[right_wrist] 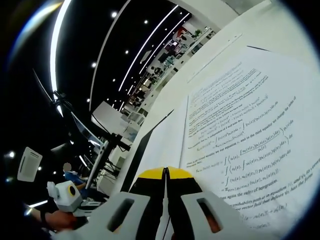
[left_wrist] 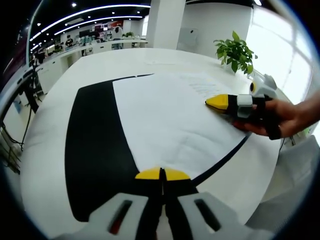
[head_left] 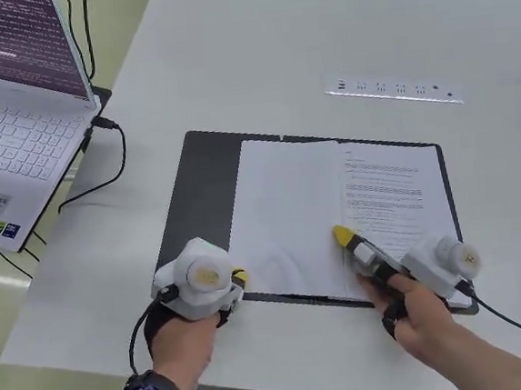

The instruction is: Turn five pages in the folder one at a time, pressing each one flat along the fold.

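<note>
A black folder (head_left: 201, 196) lies open on the white table. A blank white page (head_left: 285, 216) is turned over onto its left half, and a printed page (head_left: 393, 192) lies on the right. My right gripper (head_left: 342, 235) is shut, its yellow tips (right_wrist: 165, 173) resting by the fold between the blank page (right_wrist: 162, 137) and the printed page (right_wrist: 240, 130). My left gripper (head_left: 238, 279) is shut too, its tips (left_wrist: 162, 173) down at the near edge of the blank page (left_wrist: 170, 115), where it meets the black cover (left_wrist: 95, 145). The right gripper (left_wrist: 216, 101) also lies on the page in the left gripper view.
An open laptop (head_left: 7, 117) sits at the far left with cables (head_left: 104, 177) trailing toward the folder. A white power strip (head_left: 393, 89) lies beyond the folder. The table's near edge (head_left: 285, 375) runs just below my hands. A potted plant (left_wrist: 235, 52) stands past the table.
</note>
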Available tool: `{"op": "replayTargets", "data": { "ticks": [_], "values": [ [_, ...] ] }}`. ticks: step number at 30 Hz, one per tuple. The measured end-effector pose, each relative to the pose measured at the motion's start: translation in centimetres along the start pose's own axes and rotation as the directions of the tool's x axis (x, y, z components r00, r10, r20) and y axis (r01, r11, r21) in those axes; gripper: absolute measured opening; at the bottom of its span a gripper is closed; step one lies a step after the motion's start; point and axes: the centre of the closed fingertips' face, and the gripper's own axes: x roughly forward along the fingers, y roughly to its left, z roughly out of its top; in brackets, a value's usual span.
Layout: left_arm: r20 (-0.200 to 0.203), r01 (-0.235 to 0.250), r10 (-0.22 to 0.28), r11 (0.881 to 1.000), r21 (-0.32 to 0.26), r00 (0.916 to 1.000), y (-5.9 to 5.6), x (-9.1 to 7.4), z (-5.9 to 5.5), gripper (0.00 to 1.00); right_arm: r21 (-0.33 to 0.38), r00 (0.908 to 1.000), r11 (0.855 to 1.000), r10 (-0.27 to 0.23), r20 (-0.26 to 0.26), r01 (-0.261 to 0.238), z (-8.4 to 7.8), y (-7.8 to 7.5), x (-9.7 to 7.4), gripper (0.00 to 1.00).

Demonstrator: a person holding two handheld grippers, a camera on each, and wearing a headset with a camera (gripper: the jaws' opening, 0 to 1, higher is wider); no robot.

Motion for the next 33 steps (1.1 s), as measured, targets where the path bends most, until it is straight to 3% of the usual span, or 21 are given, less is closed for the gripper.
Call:
{"op": "replayTargets", "data": {
  "ticks": [10,16,33],
  "values": [
    [0.030,-0.007,0.008,0.999,-0.039,0.9995,0.1,-0.2,0.0,0.00,0.011,1.0000,1.000,-0.004,-0.001,0.004,-1.7,0.4,-1.6,0.00],
    [0.024,-0.012,0.012,1.000,-0.019,0.9996,0.0,-0.2,0.0,0.00,0.017,0.9999,1.000,-0.002,-0.015,0.002,-2.6,0.9,-2.5,0.00],
    [0.025,-0.016,0.017,0.999,-0.047,0.9996,0.0,-0.3,0.0,0.00,0.041,0.9993,0.999,-0.021,-0.030,0.022,-4.8,1.6,-4.9,0.00]
  ]
}}
